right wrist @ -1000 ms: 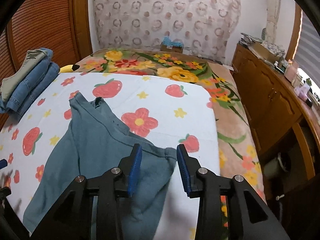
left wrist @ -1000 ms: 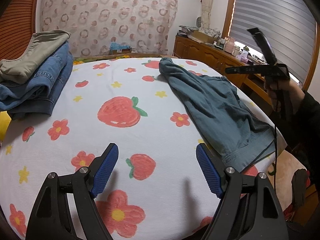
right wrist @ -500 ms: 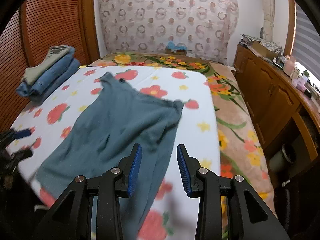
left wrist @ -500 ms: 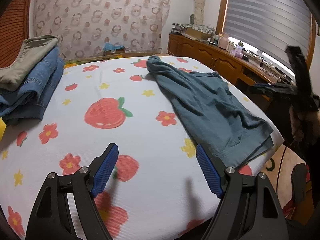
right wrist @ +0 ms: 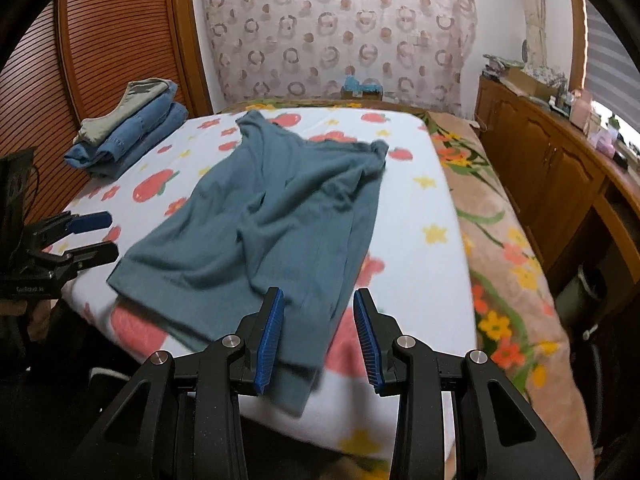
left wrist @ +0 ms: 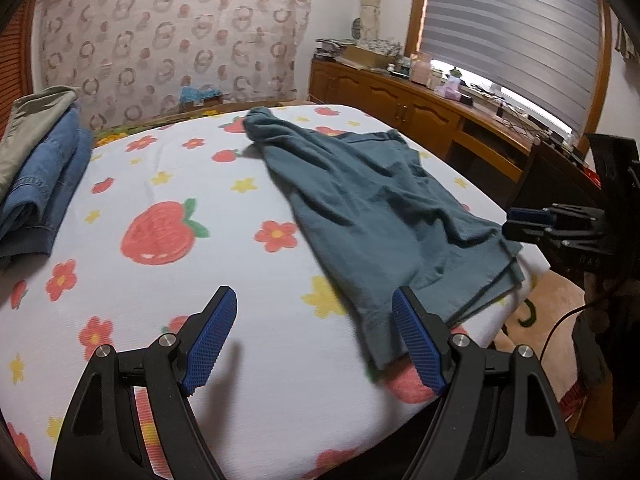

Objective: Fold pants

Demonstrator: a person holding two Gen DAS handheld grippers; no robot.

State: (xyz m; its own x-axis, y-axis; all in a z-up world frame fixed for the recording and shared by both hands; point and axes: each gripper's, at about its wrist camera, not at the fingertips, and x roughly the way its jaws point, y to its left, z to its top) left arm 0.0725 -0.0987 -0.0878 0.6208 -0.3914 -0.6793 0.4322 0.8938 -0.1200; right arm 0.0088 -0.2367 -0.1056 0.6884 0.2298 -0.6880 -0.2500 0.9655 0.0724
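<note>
The left wrist view shows the window blind (left wrist: 516,36) at upper right and the right gripper (left wrist: 532,222) at the right edge, just beside the pants' hem; from this side its fingers overlap, so their gap cannot be told here. The right wrist view shows instead the ribbed wooden door (right wrist: 100,52) at upper left, the floral blanket (right wrist: 508,248) running down the right side of the bed, and the left gripper (right wrist: 94,236) at the left edge.

The left gripper (left wrist: 316,340) has its blue pads spread wide and empty, low in its own frame over the sheet. The right gripper (right wrist: 318,336) is open to a narrower gap with nothing between the pads.

The teal pants (right wrist: 280,216) lie unfolded and wrinkled in the middle of the right wrist frame, waist toward the top, hems layered at the near edge of the bed and hanging slightly over it. In the left wrist view the pants (left wrist: 376,204) run from upper centre to lower right.

They rest on a white sheet (left wrist: 168,184) printed with strawberries, flowers and stars. A stack of folded jeans (right wrist: 132,136) sits at upper left. A wooden cabinet (right wrist: 552,160) lines the right, and a circle-patterned curtain (right wrist: 340,28) covers the back wall.
</note>
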